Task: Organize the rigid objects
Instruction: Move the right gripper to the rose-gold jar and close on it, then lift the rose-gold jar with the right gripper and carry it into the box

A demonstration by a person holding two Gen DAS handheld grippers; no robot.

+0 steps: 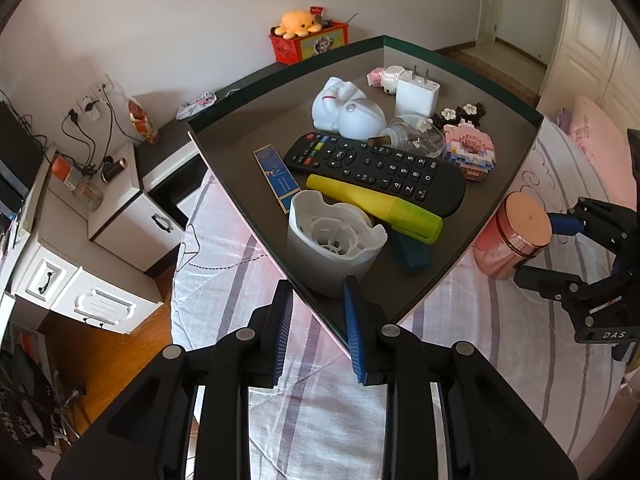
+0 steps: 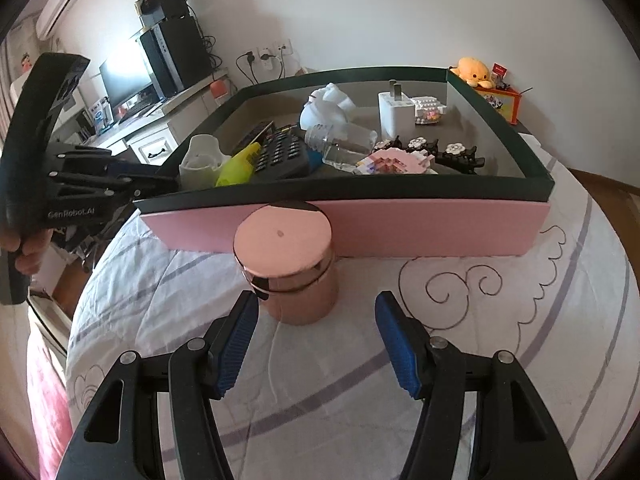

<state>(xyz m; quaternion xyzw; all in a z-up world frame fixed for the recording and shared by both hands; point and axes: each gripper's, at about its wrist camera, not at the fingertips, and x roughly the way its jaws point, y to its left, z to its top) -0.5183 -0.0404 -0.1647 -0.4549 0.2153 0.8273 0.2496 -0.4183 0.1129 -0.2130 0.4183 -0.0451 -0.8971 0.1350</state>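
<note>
**Rigid objects: box on bed, one jar outside it**

Left wrist view. Box point(image 1: 224, 184), shallow, pink outside with a dark rim, sat on the striped bedspread point(image 1: 320, 412). Contents: black remote control point(image 1: 376, 168), lying across a yellow highlighter point(image 1: 376, 208); white round plastic cap point(image 1: 332, 240) nearest the camera; white figurine point(image 1: 344, 110); white plug charger point(image 1: 416, 94); clear glass bottle point(image 1: 416, 136) on its side; pink brick model point(image 1: 472, 152); small pink-and-white brick model point(image 1: 386, 78) in the far corner; black flower hair clips point(image 1: 460, 114); blue bookmark point(image 1: 276, 176). Left gripper point(image 1: 318, 320) straddled the near corner of the box, jaws narrowly set with the box wall between them; whether the pads pressed on it could not be told. Rose-gold jar point(image 1: 516, 236) stood upright on the bedspread just beside the box's right wall, outside it. Right gripper point(image 1: 548, 244) reached towards the jar from the right.

Right wrist view. Rose-gold jar point(image 2: 286, 268) stood upright against the pink side of the box point(image 2: 440, 228). Right gripper point(image 2: 316, 340) sat released, jaws wide apart, with the jar just ahead of the fingertips, untouched. Left gripper point(image 2: 156, 184) met the box's left corner, a hand point(image 2: 24, 256) on its grip.
</note>
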